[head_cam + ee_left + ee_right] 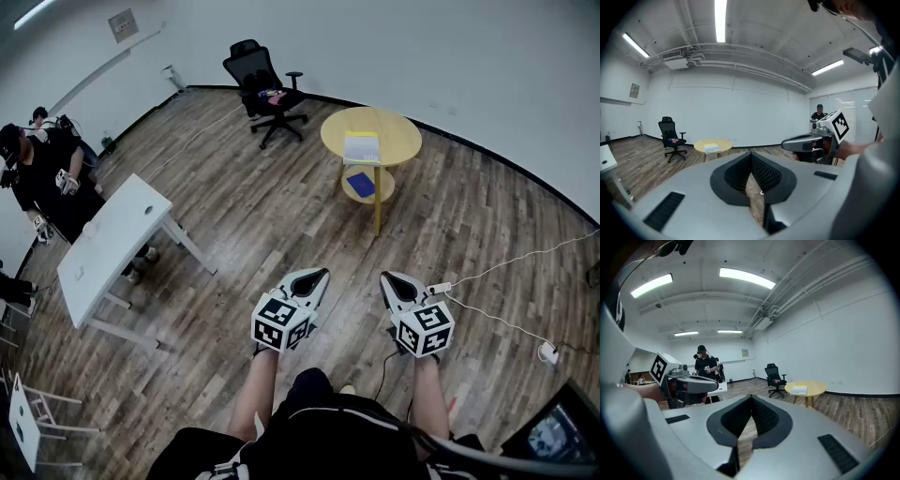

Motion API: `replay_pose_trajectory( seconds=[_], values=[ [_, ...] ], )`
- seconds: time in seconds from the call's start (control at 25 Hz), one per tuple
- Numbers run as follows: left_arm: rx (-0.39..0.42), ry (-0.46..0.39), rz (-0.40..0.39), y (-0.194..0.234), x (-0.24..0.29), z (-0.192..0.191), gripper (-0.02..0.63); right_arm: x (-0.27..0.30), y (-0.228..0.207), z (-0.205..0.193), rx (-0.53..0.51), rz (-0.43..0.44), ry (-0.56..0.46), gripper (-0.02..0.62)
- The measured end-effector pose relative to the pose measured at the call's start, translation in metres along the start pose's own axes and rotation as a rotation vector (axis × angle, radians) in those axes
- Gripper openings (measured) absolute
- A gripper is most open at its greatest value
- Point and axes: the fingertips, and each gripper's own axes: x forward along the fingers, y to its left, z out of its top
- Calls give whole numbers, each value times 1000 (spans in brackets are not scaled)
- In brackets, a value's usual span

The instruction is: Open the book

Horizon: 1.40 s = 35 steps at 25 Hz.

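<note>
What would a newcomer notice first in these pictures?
The left gripper and right gripper, each with a marker cube, are held side by side low in the head view, both shut and empty. Beyond them stands a round yellow table with a book lying closed on top. A black office chair sits farther back, to the table's left.

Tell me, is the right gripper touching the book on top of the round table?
Apart. The head view shows the right gripper over the wooden floor, well short of the book lying on the round table.

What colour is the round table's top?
The round table is yellow, clearest in head view.
</note>
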Motion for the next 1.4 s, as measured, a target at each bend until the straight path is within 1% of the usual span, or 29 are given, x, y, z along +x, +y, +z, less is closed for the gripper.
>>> replay_pose_trajectory(
  seconds=[0.2,0.32,0.52,0.76,0.96,1.04,1.2,1.4],
  values=[
    [-4,4,1,12,12,1,-2,13,-13,1,5,-7,2,6],
    [-19,-4,2,33,30,3,-2,35,-27,2,6,-9,6,6],
    [-31,-1,-22,100,79,11,-2,104,-62,13,4,-33,26,6],
    [-20,17,-70,205,152,37,-2,212,-115,51,10,-85,29,6],
    [-14,22,-105,272,199,48,-2,285,-148,70,6,-122,34,6],
    [-17,22,-107,291,214,51,-2,304,-159,74,7,-129,39,6],
    [-20,27,-109,315,249,56,-2,331,-189,76,19,-137,42,6],
    [-19,42,-96,352,301,62,-2,378,-238,82,31,-128,36,6]
  ],
)
